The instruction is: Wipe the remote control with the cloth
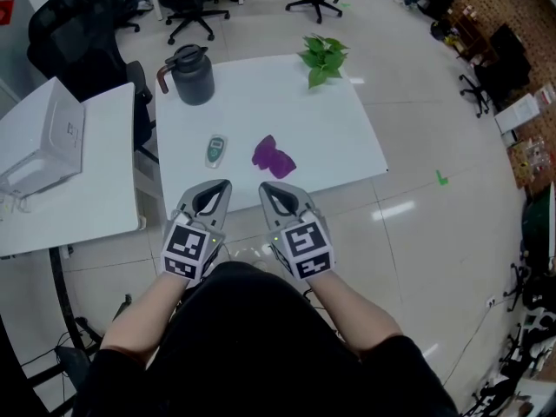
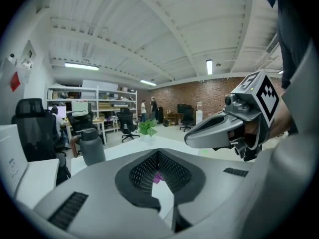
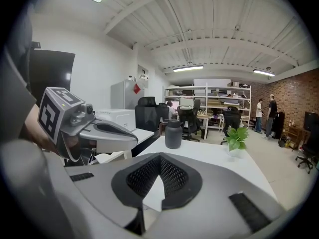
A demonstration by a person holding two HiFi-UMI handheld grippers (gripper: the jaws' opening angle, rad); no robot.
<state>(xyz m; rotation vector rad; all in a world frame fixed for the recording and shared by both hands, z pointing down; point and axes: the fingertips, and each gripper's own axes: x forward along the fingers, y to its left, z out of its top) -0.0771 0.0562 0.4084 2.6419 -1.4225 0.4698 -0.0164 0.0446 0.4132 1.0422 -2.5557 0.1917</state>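
A small white remote control (image 1: 215, 150) with a green panel lies on the white table (image 1: 347, 137), near its front left. A crumpled purple cloth (image 1: 273, 157) lies just right of it; a bit of that cloth (image 2: 158, 177) shows between the left jaws' tips in the left gripper view. My left gripper (image 1: 219, 187) and right gripper (image 1: 268, 189) hang side by side before the table's front edge, short of both objects. Both are shut and hold nothing. In the right gripper view the right gripper (image 3: 160, 159) points over the table.
A dark grey jug (image 1: 190, 74) with a brown handle stands at the table's back left, a small green plant (image 1: 322, 58) at the back right. A second white desk with a white box (image 1: 42, 136) stands to the left. Office chairs (image 1: 187, 3) stand beyond.
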